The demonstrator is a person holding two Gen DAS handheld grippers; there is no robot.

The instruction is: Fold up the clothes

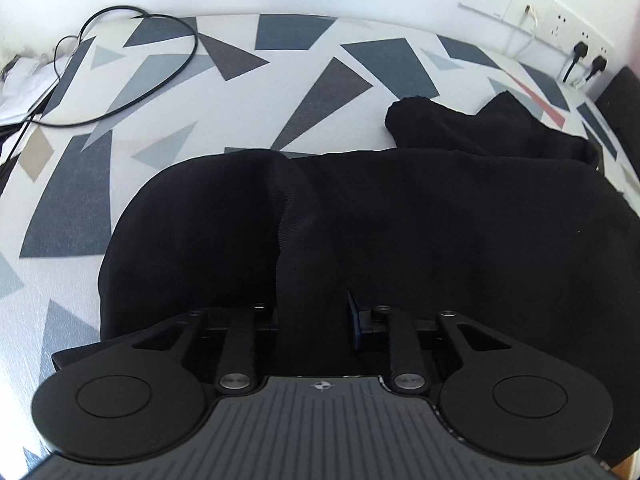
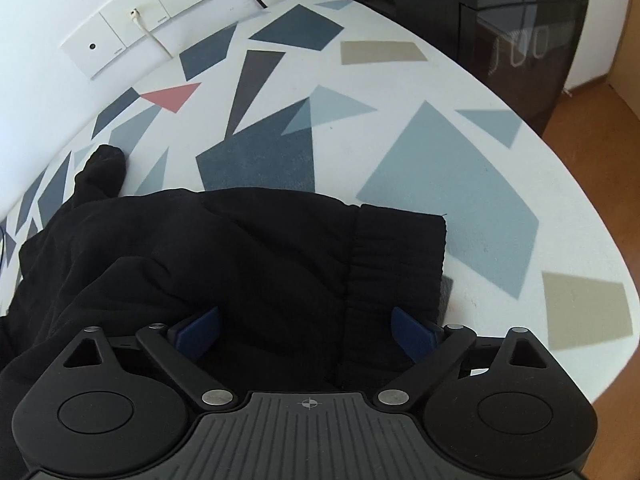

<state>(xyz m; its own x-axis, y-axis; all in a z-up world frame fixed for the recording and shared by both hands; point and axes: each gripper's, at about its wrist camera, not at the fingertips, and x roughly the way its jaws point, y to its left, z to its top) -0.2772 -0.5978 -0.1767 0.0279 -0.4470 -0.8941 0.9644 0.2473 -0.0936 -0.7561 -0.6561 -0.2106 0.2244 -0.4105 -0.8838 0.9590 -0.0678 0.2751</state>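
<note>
A black garment [image 1: 420,220] lies on the white table with grey and blue shapes [image 1: 180,92]. In the left wrist view my left gripper [image 1: 316,320] is shut on a fold of the black cloth that rises between its fingers; one blue pad [image 1: 354,316] shows. In the right wrist view the same garment [image 2: 240,248] lies with its ribbed hem [image 2: 396,248] to the right. My right gripper [image 2: 306,332] is open, its blue pads [image 2: 200,332] wide apart over the cloth near the hem.
A black cable [image 1: 132,64] loops on the table at the far left near some white paper [image 1: 20,88]. Wall sockets with plugs [image 1: 576,44] sit at the back. A dark cabinet [image 2: 500,20] stands beyond the table's right edge [image 2: 580,200], with wooden floor below.
</note>
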